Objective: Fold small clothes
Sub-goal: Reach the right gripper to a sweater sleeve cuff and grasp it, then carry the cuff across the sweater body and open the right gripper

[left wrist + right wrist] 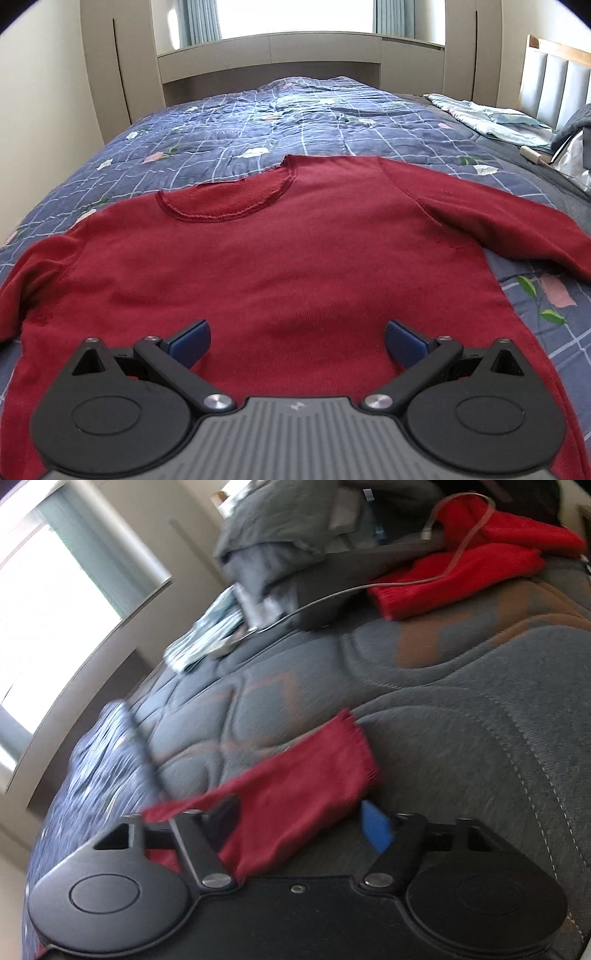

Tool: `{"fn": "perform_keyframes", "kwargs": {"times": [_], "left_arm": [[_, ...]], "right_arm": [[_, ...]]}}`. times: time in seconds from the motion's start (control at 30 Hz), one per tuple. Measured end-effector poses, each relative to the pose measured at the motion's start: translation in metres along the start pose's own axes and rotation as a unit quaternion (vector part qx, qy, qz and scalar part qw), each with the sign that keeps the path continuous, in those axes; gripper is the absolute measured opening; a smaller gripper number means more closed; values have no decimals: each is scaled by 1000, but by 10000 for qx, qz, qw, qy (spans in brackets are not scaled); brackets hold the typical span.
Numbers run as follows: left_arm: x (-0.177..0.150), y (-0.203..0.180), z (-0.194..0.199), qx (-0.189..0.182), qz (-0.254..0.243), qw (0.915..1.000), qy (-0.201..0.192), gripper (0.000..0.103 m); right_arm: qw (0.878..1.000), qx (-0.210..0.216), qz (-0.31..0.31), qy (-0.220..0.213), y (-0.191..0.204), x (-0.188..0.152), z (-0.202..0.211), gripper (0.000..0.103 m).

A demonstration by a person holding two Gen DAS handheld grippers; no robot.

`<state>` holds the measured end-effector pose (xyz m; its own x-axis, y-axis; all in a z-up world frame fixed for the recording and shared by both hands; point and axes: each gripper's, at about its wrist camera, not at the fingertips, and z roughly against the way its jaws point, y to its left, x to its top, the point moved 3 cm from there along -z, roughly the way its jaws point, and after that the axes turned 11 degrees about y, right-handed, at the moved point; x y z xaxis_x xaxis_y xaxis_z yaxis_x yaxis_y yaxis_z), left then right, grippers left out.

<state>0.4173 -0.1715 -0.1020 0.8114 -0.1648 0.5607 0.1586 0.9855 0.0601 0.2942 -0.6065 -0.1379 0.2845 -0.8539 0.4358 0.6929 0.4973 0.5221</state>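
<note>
A dark red long-sleeved sweater point(280, 251) lies flat on the bed, neckline away from me, sleeves spread to both sides. My left gripper point(297, 341) is open, just above the sweater's lower body, holding nothing. In the blurred, tilted right wrist view, the sweater's right sleeve point(295, 794) with its cuff end lies on a grey mattress pad. My right gripper point(303, 823) is open, its jaws standing to either side of the sleeve, with the cloth running between them.
A blue plaid floral quilt point(258, 122) covers the bed. A folded pale blue cloth point(491, 118) and grey bedding lie at the far right. In the right wrist view, a bright red garment point(458, 576), a cable point(332, 594) and a grey heap point(280, 542) sit further up the bed.
</note>
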Motion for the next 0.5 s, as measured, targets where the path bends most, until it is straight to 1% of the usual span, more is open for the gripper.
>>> {"fn": "perform_keyframes", "kwargs": {"times": [0.03, 0.07, 0.13, 0.2, 0.23, 0.27, 0.33, 0.4, 0.5], "left_arm": [[1, 0, 1, -14, -5, 10000, 26, 103], [4, 2, 2, -5, 0, 10000, 60, 103], [10, 6, 3, 116, 29, 9999, 113, 103], [17, 14, 6, 240, 41, 9996, 144, 103], [20, 18, 8, 224, 52, 9996, 145, 103], [23, 22, 10, 174, 79, 9997, 146, 103], [29, 34, 16, 2, 194, 9997, 157, 103], [35, 45, 22, -154, 288, 9993, 169, 103], [46, 65, 34, -209, 364, 9991, 25, 103]], "right_arm": [[9999, 15, -136, -32, -3, 3, -1, 58], [9996, 30, -253, -76, -6, 4, -2, 53], [9993, -124, -328, -115, -9, 7, -7, 27], [9991, -291, -287, -146, -9, 10, -9, 14], [9990, -308, -284, -153, -8, 11, -10, 9], [9991, -295, -257, -182, -5, 14, -9, 6], [9989, -336, 1, -333, 9, 17, -1, 6], [9973, -296, 405, -542, 34, 22, 8, 6], [9921, -30, 1005, -745, 85, 28, 20, 6]]}}
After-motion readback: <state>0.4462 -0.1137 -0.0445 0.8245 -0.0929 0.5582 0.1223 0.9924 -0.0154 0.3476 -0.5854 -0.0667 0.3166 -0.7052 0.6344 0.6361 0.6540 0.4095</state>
